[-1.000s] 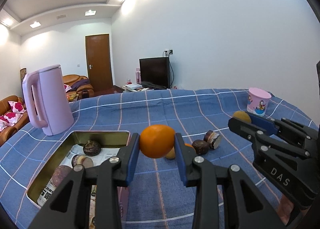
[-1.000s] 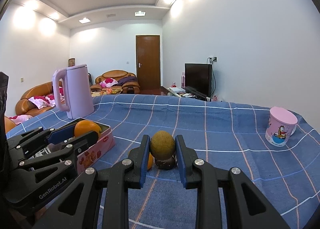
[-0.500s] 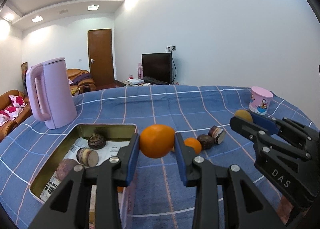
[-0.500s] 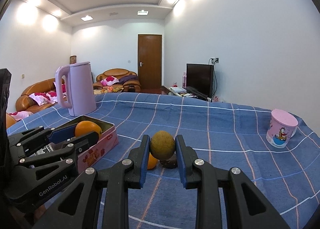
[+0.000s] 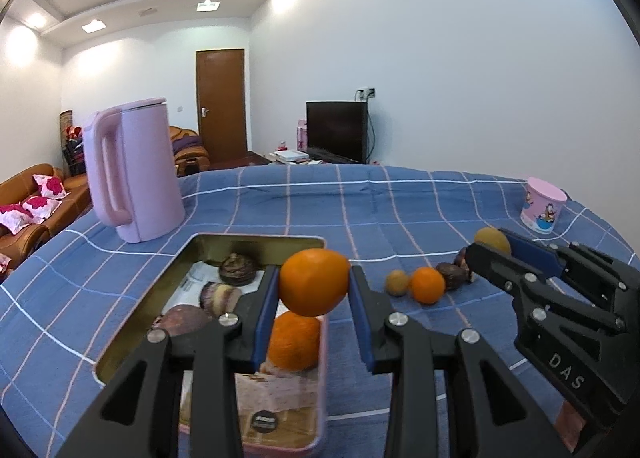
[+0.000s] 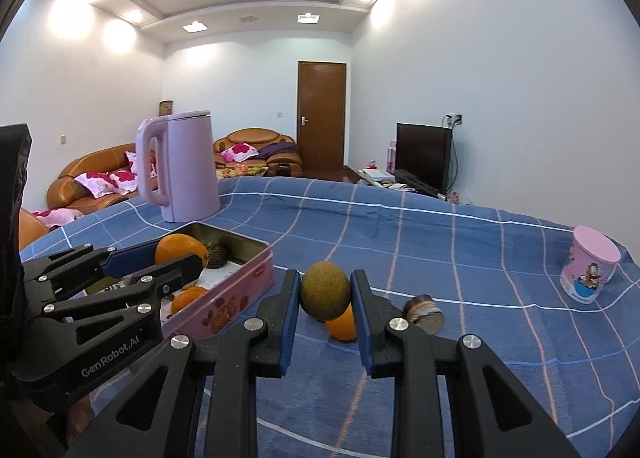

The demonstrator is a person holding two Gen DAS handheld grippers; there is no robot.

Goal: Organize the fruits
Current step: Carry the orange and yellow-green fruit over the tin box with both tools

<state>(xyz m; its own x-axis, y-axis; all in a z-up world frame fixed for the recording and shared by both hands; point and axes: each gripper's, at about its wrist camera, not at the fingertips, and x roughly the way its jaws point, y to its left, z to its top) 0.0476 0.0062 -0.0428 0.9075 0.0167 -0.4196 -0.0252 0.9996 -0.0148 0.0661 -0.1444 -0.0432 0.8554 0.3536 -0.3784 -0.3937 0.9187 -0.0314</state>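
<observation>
Both claws have travelled toward the tin since the earlier frames: the left claw, closed on a large orange, now hangs over the tin's 3 o'clock edge, above a second orange lying inside. Right claw grips a brown-green round fruit above the blue checked counter, with the tin at its 9 o'clock. Dark fruits occupy the tin's far half. A small orange and other pieces remain on the cloth. Judgement: the large orange is nearly placed for release; the round fruit follows.
</observation>
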